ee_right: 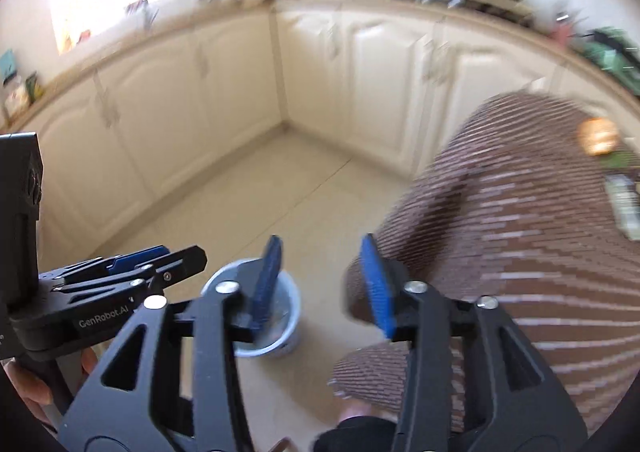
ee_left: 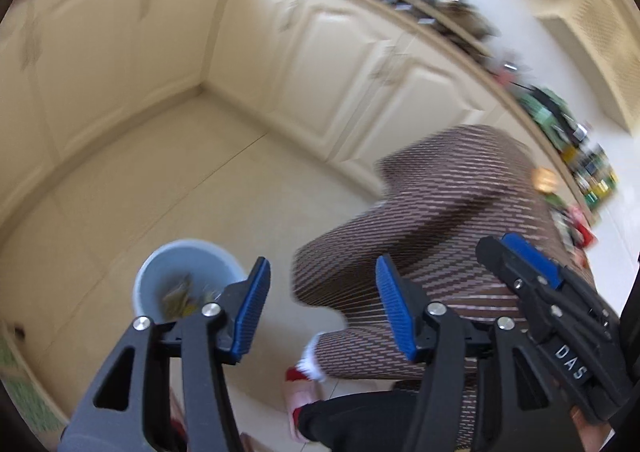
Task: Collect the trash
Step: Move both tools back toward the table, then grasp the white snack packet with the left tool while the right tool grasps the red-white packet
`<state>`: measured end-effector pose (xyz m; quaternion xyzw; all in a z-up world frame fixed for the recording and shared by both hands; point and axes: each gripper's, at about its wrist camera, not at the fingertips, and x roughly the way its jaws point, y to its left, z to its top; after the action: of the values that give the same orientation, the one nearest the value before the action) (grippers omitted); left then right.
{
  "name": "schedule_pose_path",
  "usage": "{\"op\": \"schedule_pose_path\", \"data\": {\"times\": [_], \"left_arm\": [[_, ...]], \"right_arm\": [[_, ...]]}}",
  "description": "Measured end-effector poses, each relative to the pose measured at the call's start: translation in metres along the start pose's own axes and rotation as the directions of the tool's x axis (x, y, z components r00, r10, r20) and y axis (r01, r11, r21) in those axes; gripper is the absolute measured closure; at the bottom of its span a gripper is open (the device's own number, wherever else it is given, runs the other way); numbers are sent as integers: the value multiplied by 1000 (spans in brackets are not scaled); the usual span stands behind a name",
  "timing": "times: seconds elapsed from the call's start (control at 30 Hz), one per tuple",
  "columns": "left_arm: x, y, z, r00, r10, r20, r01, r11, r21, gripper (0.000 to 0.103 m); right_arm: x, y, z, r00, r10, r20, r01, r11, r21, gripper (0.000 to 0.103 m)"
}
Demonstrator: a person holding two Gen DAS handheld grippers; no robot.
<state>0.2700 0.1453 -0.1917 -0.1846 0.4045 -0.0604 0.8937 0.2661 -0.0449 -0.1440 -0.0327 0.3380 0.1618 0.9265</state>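
1. The left gripper (ee_left: 322, 306) is held above the floor (ee_left: 224, 188) with its 2 blue pads spread wide apart; nothing is held between them.
2. The right gripper (ee_right: 320, 286) is likewise seen with its jaws open and nothing between them.
3. A pale blue bucket (ee_left: 176, 272) stands on the tiled floor, well apart from the corner where the 2 runs of cream cabinets (ee_left: 320, 64) meet.
4. Crumpled trash (ee_left: 180, 298) in yellowish and greenish tones lies inside the bucket; single pieces cannot be told apart through the blur.
5. In the right wrist view the same bucket (ee_right: 290, 316) is partly hidden behind the left pad of the right gripper.
6. A leg in brown striped trousers (ee_left: 440, 220) is bent beside the bucket, with a red and white slipper (ee_left: 300, 392) on the floor below it.
7. Blurred items are spread along the countertop (ee_left: 460, 24) above the cabinets; they cannot be identified.
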Motion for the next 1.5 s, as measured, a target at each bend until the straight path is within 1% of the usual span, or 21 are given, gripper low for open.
{"op": "schedule_pose_path", "data": {"times": [0.13, 0.23, 0.27, 0.37, 0.47, 0.53, 0.57, 0.63, 0.7, 0.8, 0.87, 0.9, 0.93, 1.03, 1.13, 1.17, 1.27, 1.4, 1.43, 1.47, 1.5], "left_arm": [[-13, -91, 6, 996, -87, 29, 81, 984, 158, 41], [-12, -156, 5, 990, -142, 7, 135, 956, 259, 41], [-8, -184, 5, 987, -159, -10, 155, 940, 303, 41], [9, -240, -1, 985, -166, -51, 173, 905, 388, 41], [33, -283, -3, 980, -166, -111, 197, 881, 431, 41], [50, -299, -4, 977, -159, -140, 205, 878, 433, 41], [62, -309, -3, 977, -147, -157, 201, 882, 427, 41], [77, -321, -1, 974, -138, -179, 203, 883, 423, 41], [93, -329, 3, 974, -126, -187, 195, 889, 414, 41], [115, -339, 9, 976, -93, -199, 170, 893, 416, 41], [122, -340, 12, 978, -71, -196, 149, 896, 419, 56], [124, -341, 13, 979, -73, -192, 150, 895, 420, 61], [125, -341, 14, 977, -78, -197, 156, 895, 417, 72], [125, -342, 12, 980, -74, -186, 150, 887, 436, 86], [117, -337, 9, 980, -87, -178, 159, 881, 446, 92], [113, -334, 8, 981, -90, -171, 159, 880, 447, 97], [102, -323, 8, 982, -101, -160, 163, 883, 441, 98], [89, -306, 7, 983, -108, -148, 162, 888, 431, 98], [86, -301, 7, 983, -111, -145, 163, 890, 426, 99], [84, -299, 7, 983, -115, -142, 165, 891, 422, 99], [80, -295, 8, 983, -122, -138, 169, 894, 414, 99]], "right_arm": [[-63, -63, -1, 988, -116, 99, 109, 991, 71, 56], [-103, -118, -9, 969, -210, 131, 190, 971, 146, 53], [-109, -132, -10, 964, -230, 133, 208, 965, 163, 53], [-129, -185, -22, 946, -305, 111, 276, 935, 222, 51], [-135, -223, -32, 941, -333, 65, 304, 911, 277, 49], [-134, -250, -39, 945, -326, 31, 300, 900, 317, 48], [-128, -250, -38, 947, -321, 15, 299, 897, 326, 45], [-123, -265, -41, 953, -304, -13, 290, 894, 341, 45], [-120, -269, -42, 951, -307, -32, 299, 891, 341, 44], [-115, -281, -42, 968, -246, -54, 248, 895, 371, 44], [-113, -280, -40, 966, -250, -65, 256, 895, 365, 44], [-112, -281, -37, 965, -252, -66, 259, 896, 360, 43], [-110, -282, -35, 965, -253, -66, 259, 897, 357, 43], [-99, -287, -28, 966, -244, -81, 257, 898, 356, 42], [-83, -290, -20, 972, -210, -104, 233, 899, 371, 42], [-79, -290, -19, 973, -202, -110, 229, 900, 371, 42], [-65, -289, -11, 973, -189, -132, 226, 900, 373, 42], [-47, -291, -4, 965, -198, -172, 250, 896, 367, 43], [-45, -290, -2, 962, -210, -177, 261, 896, 358, 47], [-44, -290, -1, 958, -219, -183, 272, 897, 349, 67], [-44, -288, 0, 955, -232, -182, 282, 898, 337, 72]]}}
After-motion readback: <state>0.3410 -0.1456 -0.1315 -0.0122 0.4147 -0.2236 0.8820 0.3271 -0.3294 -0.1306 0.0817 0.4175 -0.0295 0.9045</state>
